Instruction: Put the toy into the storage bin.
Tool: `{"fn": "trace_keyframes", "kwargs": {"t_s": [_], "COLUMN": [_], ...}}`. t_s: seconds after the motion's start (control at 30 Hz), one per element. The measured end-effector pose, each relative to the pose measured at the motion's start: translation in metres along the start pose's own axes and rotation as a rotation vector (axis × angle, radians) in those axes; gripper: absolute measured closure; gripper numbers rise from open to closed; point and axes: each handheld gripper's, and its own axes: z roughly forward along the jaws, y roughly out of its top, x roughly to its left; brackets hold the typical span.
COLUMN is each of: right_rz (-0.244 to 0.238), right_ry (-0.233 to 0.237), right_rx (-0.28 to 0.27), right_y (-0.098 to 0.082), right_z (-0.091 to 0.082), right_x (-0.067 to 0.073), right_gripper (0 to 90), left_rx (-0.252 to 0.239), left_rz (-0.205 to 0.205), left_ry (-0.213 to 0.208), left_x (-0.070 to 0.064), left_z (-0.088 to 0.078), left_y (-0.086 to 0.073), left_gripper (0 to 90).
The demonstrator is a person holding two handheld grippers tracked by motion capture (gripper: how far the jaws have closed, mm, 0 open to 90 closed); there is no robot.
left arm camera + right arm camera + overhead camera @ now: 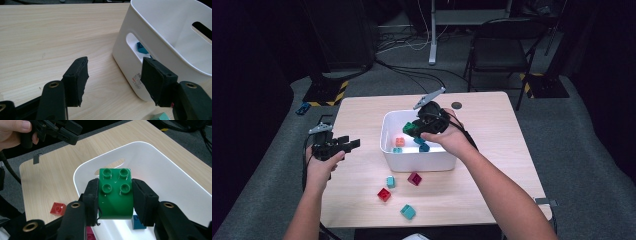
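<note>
The right gripper (113, 202) is clamped on a green block (115, 193) and holds it above the open white bin (388, 125) in the middle of the table (492, 185), so this block looks about to be dropped in. The left gripper (113, 80), jaws apart and empty, waits near the table's left edge beside the bin. A few blocks already lie in the bin, while four more, a small teal block (390, 182), a maroon block (414, 178), a red block (384, 194) and a larger teal block (408, 211), sit toward the near edge, so the sorting seems roughly half done.
</note>
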Motion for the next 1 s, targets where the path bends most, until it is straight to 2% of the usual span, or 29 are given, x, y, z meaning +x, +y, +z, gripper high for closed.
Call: {"fn": "trace_keyframes", "kwargs": {"t_s": [0.17, 0.37, 0.6, 0.63, 0.87, 1.0], "right_rz": [-0.002, 0.016, 0.026, 0.037, 0.025, 0.042], "right_ry": [0.000, -0.006, -0.019, -0.023, -0.027, -0.030], "right_rx": [0.010, 0.051, 0.064, 0.071, 0.104, 0.124], "right_y": [0.006, 0.009, 0.009, 0.008, 0.006, 0.005], "right_z": [0.016, 0.034, 0.051, 0.053, 0.071, 0.082], "right_x": [-0.002, -0.009, -0.022, -0.023, -0.036, -0.043], "right_gripper": [58.6, 58.6, 58.6, 58.6, 58.6, 58.5], "left_rx": [-0.003, -0.006, -0.010, -0.007, -0.006, -0.009], "left_rz": [-0.003, -0.003, -0.004, -0.007, -0.006, -0.012], "left_ry": [-0.001, -0.002, -0.003, -0.005, -0.007, -0.008], "left_x": [0.001, 0.001, 0.002, 0.001, 0.002, 0.003], "left_z": [0.000, 0.000, -0.001, -0.001, -0.001, -0.001], "left_y": [0.000, 0.000, 0.000, 0.000, 0.000, 0.000], "left_gripper": [38.5, 38.5, 38.5, 38.4, 38.4, 38.5]}}
